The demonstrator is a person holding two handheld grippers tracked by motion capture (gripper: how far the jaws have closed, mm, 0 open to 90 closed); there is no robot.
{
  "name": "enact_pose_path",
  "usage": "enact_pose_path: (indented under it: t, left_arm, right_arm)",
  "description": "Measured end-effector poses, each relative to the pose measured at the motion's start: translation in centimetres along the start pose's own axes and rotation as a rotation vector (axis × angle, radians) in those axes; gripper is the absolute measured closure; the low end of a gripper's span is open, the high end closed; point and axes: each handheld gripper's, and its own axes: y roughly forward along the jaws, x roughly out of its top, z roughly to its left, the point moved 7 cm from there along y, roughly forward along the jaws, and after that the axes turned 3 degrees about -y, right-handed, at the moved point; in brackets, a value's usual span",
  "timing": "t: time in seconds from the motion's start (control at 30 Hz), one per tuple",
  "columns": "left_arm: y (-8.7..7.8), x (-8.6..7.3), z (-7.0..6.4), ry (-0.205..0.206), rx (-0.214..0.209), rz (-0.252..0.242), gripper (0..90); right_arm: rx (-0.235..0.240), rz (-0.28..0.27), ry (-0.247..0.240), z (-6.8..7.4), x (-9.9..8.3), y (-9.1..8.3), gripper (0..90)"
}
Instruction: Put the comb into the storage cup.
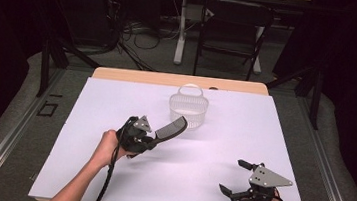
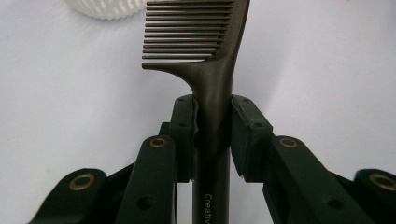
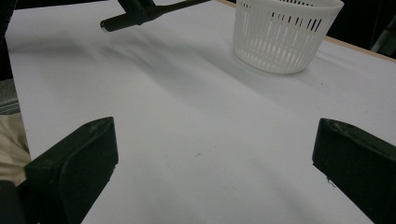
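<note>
High view is showing me holding a dark plastic comb with a long handle [image 1: 169,128] in my left gripper [image 1: 151,139], its toothed end reaching up toward the white slotted plastic basket with a hoop handle [image 1: 188,112] at the far middle of the white table sheet [image 1: 108,173]. Left gripper view is showing both jaws clamping the comb's handle just below the teeth, so the grasp looks firm and centred. To do this well, I judge I should be lifting the toothed end clear of the basket's rim, tipping it over the opening, and letting go only once most of the comb is inside. My left forearm is angling in from the bottom edge, wrist turned toward the basket. My right gripper [image 1: 242,178] is resting low near the front right, jaws spread wide and holding nothing.
</note>
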Motion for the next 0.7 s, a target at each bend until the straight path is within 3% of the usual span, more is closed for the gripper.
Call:
enact_pose_path:
  t: [0.33,0.7]
  left_arm:
    - [-0.17,-0.27,0.22,-0.052,0.017,-0.059,71.9]
    - [-0.42,-0.28,0.39,-0.082,0.040,-0.105,71.9]
  right_arm:
    - [-0.002,0.002,-0.002,0.00,0.02,-0.04,0.0]
    - [0.000,0.001,0.001,0.05,0.02,0.04,0.0]
